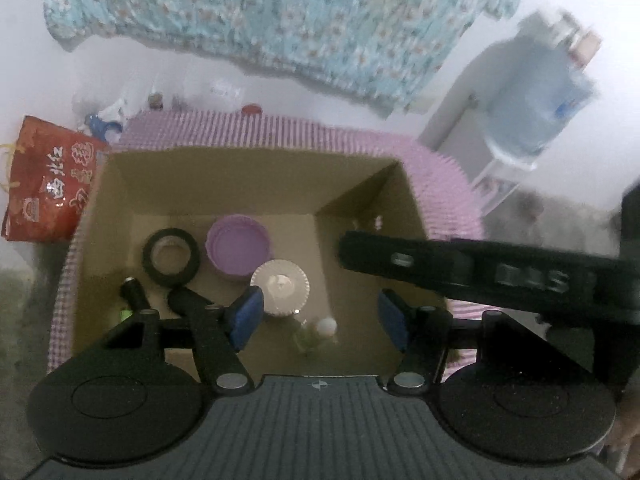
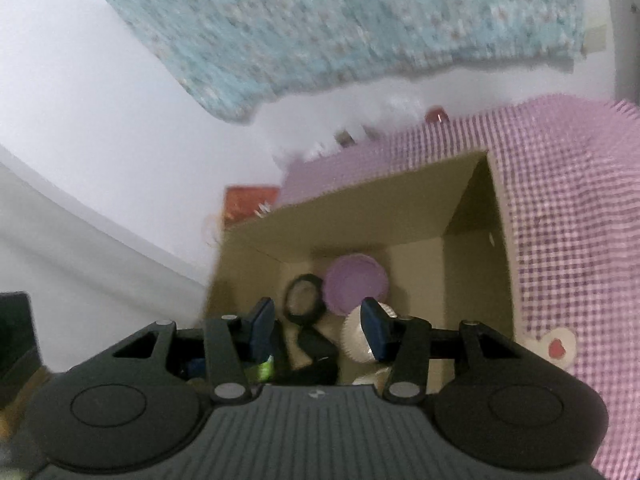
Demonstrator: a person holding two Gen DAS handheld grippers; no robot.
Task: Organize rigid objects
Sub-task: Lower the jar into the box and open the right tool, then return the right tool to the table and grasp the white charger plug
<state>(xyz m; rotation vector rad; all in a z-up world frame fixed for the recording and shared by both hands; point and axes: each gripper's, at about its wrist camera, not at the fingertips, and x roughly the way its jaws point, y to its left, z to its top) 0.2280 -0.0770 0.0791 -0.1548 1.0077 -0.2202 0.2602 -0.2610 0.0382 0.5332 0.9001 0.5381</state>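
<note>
An open cardboard box stands on a pink checked cloth. Inside lie a purple lid, a black tape ring, a white ribbed lid, a small black torch and a small bottle. My left gripper is open and empty above the box. A black gripper body crosses the box's right side. In the right wrist view, my right gripper is open and empty over the same box, above the tape ring, purple lid and white lid.
A red printed bag leans left of the box. A water dispenser bottle stands at the right. A floral blue curtain hangs behind. Small jars and a red cap sit at the cloth's far edge.
</note>
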